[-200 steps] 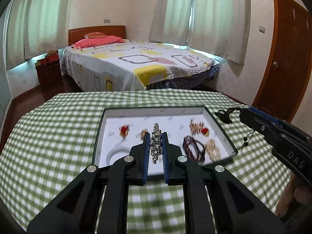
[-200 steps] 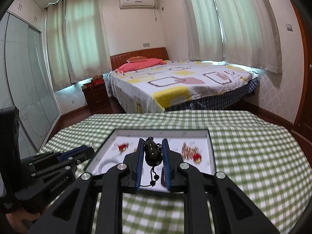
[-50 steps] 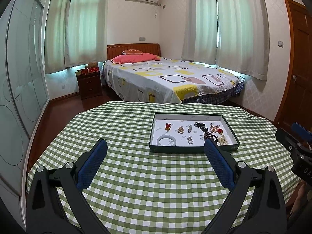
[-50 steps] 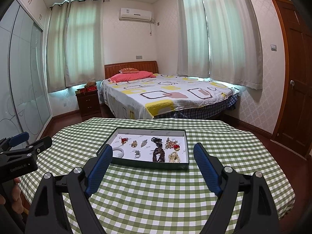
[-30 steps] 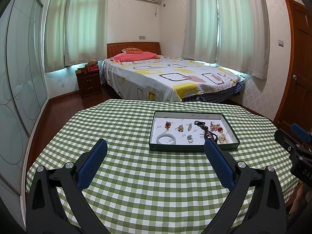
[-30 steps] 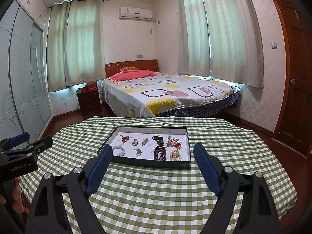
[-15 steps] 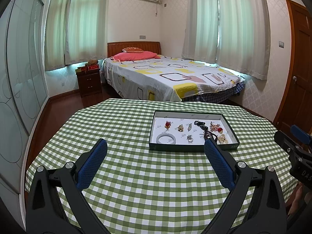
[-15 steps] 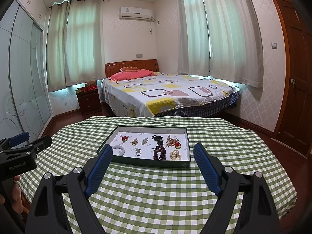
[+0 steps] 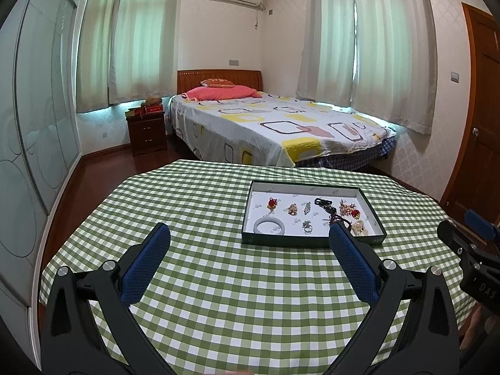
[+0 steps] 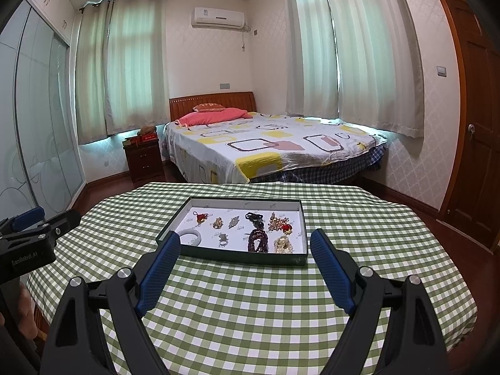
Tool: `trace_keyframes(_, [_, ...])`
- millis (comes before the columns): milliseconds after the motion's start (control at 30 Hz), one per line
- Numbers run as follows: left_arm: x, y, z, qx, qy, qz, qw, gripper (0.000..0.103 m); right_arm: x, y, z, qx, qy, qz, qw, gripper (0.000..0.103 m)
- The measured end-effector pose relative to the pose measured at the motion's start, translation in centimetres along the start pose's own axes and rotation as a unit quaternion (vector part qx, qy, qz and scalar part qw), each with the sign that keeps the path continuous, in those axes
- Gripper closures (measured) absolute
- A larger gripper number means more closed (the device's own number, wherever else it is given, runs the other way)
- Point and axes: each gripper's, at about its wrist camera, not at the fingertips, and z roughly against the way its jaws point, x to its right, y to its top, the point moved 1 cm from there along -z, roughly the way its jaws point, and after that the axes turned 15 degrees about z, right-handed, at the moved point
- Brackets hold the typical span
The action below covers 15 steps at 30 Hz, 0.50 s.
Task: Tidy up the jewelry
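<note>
Lying sorted in a shallow dark-walled tray point(image 10: 232, 257) on the checked-cloth bench point(image 10: 281, 312): pale bangle point(image 10: 190, 237), red charm point(image 10: 200, 217), small brooches, silver ring point(image 10: 222, 240), dark bead strand point(image 10: 257, 240), pearl cluster point(image 10: 283, 245). Nothing loose visible on the cloth, so likely at the finishing step; next calling only for a check, or a nudge to untangle the dark strand. Held back near the bench's front edge, well apart from the tray: left hand-held gripper point(image 9: 248, 257) and right hand-held gripper point(image 10: 245, 268), both spread wide and grasping nothing, pointing level toward the tray.
</note>
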Motion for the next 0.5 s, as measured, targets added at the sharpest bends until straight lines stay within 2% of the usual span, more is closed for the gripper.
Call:
trace_keyframes(333, [-0.3,-0.7,-1.9,-0.018,0.004,-0.009,0.9998,0.004,0.3,-0.4,-0.5,-0.006,0.000,-0.008,1.000,0.021])
trace_keyframes(500, [-1.2,-1.4,-4.8,-0.052,0.020,-0.005,0.9984,0.004,1.3,-1.4,-2.2,-0.021,-0.007,-0.019,1.000,0.020])
